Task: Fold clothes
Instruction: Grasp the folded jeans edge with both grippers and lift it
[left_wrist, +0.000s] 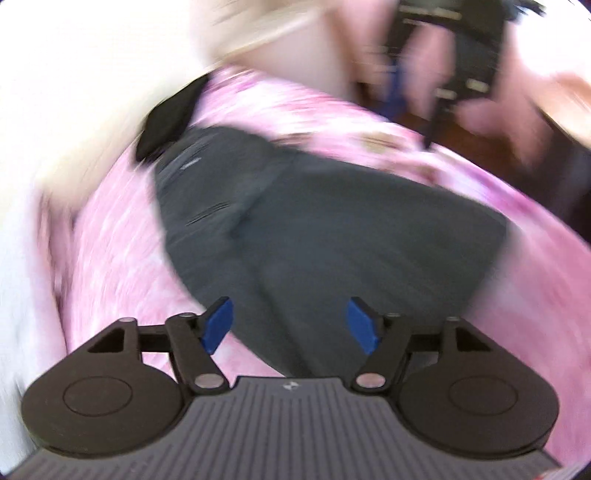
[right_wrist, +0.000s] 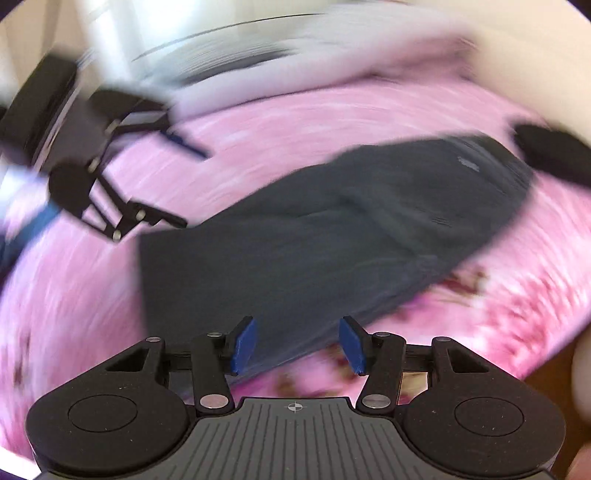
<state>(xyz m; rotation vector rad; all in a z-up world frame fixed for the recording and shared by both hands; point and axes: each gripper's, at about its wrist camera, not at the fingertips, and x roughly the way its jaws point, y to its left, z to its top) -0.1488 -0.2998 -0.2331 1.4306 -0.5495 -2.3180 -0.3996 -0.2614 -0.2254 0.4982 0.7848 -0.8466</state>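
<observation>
Trousers (left_wrist: 314, 229), dark matte cloth, lie folded flat.

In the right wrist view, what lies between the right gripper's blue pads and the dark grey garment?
Nothing: the right gripper stands open above the dark grey garment, whose near edge and the pink floral bedspread show through the gap. Right wrist view, blurred.

Pink flowered bedspread (right_wrist: 332, 110), small black cloth item (left_wrist: 166, 118) at its edge
</observation>
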